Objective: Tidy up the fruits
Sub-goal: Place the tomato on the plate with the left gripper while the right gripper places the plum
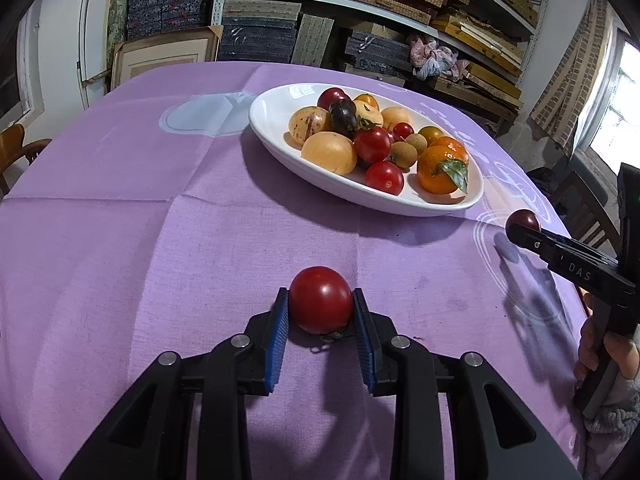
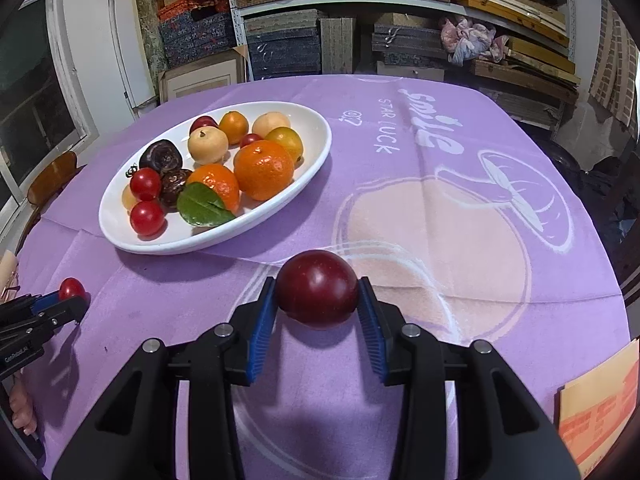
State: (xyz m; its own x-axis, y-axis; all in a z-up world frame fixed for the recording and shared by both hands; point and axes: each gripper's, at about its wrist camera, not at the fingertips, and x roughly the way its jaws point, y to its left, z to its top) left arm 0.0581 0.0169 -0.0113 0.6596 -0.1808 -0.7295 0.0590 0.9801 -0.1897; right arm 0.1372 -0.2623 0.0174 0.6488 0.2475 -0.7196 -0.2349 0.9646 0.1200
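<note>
A white oval plate [image 1: 276, 104] [image 2: 316, 120] on the purple tablecloth holds several fruits: oranges [image 2: 264, 169], red tomatoes [image 1: 384, 177], yellow fruits [image 1: 329, 151] and dark ones [image 2: 161, 155]. My left gripper [image 1: 321, 305] is shut on a red tomato [image 1: 320, 299] near the cloth, in front of the plate; it also shows in the right wrist view [image 2: 72, 289]. My right gripper [image 2: 317, 294] is shut on a dark red plum [image 2: 317, 288], held a little above the cloth right of the plate; it also shows in the left wrist view [image 1: 523, 222].
The purple cloth [image 2: 420, 200] covers a round table. Shelves of boxes [image 2: 320, 20] stand behind it. A wooden chair [image 1: 16, 148] is at the left edge. An orange booklet [image 2: 600, 412] lies at the front right edge.
</note>
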